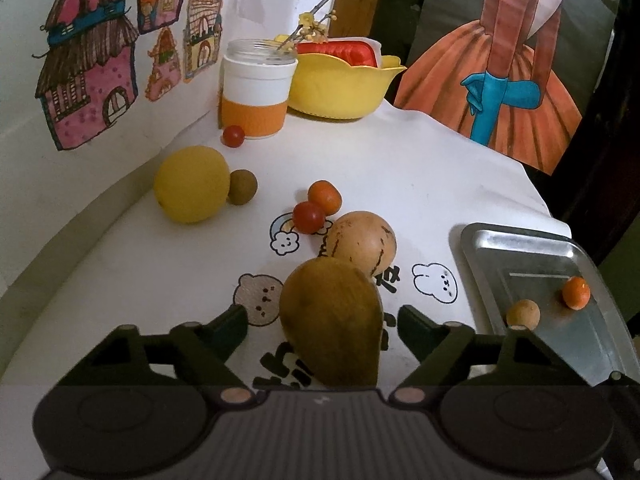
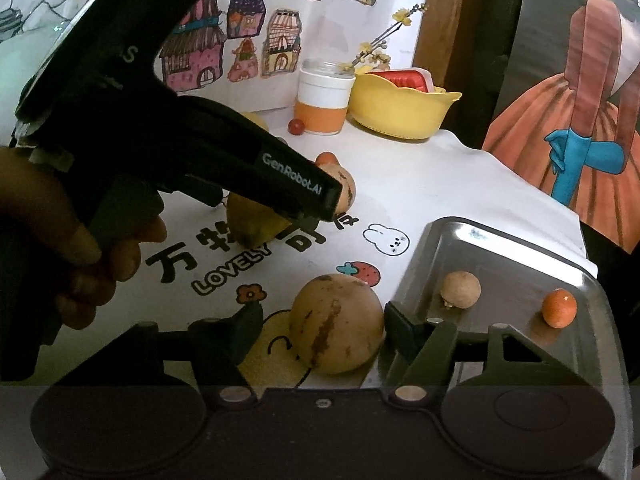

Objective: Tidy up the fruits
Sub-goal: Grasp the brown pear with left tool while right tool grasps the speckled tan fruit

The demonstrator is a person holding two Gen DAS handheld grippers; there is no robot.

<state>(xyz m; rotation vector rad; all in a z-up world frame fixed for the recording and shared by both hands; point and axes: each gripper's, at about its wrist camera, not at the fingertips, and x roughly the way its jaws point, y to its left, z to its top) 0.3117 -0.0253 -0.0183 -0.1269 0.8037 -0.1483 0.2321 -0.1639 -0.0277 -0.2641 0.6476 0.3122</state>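
Note:
In the left wrist view my left gripper (image 1: pixel 322 318) is open, and a brown-green mango-shaped fruit (image 1: pixel 332 320) stands between its fingers with a gap on each side. Behind it lie a tan striped fruit (image 1: pixel 362 242), a red tomato (image 1: pixel 308 218), a small orange fruit (image 1: pixel 325 197), a yellow round fruit (image 1: pixel 192 184) and a brown ball fruit (image 1: pixel 242 187). My right gripper (image 2: pixel 322 320) is open around another tan striped fruit (image 2: pixel 336 324) beside the metal tray (image 2: pixel 500 248). The tray holds a beige ball fruit (image 2: pixel 460 290) and a small orange one (image 2: pixel 559 307).
A white and orange cup (image 1: pixel 258 88), a red tomato (image 1: pixel 233 136) and a yellow bowl (image 1: pixel 340 84) stand at the back by the picture wall. The table edge runs behind and right of the tray (image 1: pixel 540 248). A hand (image 2: pixel 80 264) holds the left gripper at the left.

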